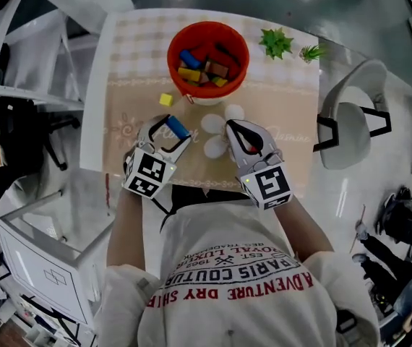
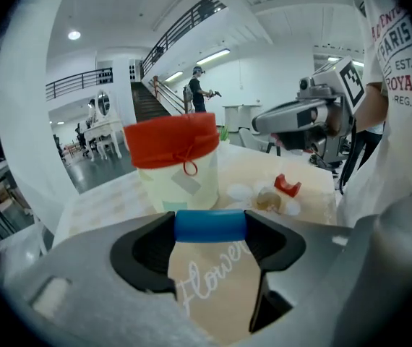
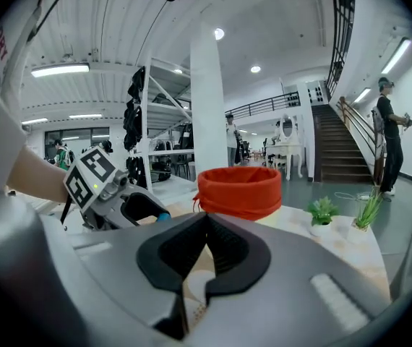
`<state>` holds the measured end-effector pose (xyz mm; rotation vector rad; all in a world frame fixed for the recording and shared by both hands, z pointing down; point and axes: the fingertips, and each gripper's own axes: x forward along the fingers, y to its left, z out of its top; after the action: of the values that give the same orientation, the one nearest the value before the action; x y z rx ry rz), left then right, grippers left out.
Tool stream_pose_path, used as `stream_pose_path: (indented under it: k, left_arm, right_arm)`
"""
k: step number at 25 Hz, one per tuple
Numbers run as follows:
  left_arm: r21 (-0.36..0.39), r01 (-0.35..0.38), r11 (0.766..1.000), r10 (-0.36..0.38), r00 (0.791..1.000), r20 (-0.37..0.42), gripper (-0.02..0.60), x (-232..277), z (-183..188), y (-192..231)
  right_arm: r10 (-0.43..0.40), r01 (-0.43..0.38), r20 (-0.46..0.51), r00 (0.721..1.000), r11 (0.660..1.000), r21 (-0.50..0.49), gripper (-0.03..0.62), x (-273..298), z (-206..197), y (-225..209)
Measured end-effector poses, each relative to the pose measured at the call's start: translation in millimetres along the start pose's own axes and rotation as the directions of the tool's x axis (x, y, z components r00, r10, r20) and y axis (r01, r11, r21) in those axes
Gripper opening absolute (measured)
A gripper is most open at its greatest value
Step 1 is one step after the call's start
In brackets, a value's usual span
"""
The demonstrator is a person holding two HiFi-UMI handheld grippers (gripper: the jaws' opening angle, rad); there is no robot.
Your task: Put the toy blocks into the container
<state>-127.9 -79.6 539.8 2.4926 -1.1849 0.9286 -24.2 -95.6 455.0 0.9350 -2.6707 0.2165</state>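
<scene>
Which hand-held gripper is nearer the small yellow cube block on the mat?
Left. The left hand-held gripper, gripping a blue toy block, is just below the small yellow cube block in the head view; the right hand-held gripper sits farther, to its lower right.

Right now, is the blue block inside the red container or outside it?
Outside. The left tool is shut on the blue block above the mat, short of the red container.

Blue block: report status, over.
Left gripper shut on blue block. Right gripper shut, empty. Red container ahead, partly filled. Nothing blocks the way; yellow block loose on the mat.
</scene>
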Motion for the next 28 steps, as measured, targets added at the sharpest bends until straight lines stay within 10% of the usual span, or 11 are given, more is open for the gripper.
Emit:
stream_pose_path:
  k: [14,28]
  left_arm:
    - [0.102,-0.011,0.995,-0.022,0.948,0.319,0.31,-58,145,40]
    - [0.137,0.046,0.99,-0.072,0.979,0.192,0.31,19,173,78]
  right_arm:
    - [-0.152,0.158,0.117,0.981,0.987,-0.038,0.002,-9,73,-9]
    - [-0.318,0.318,0.096,0.943,0.948,0.009,0.002,-2,83,-42]
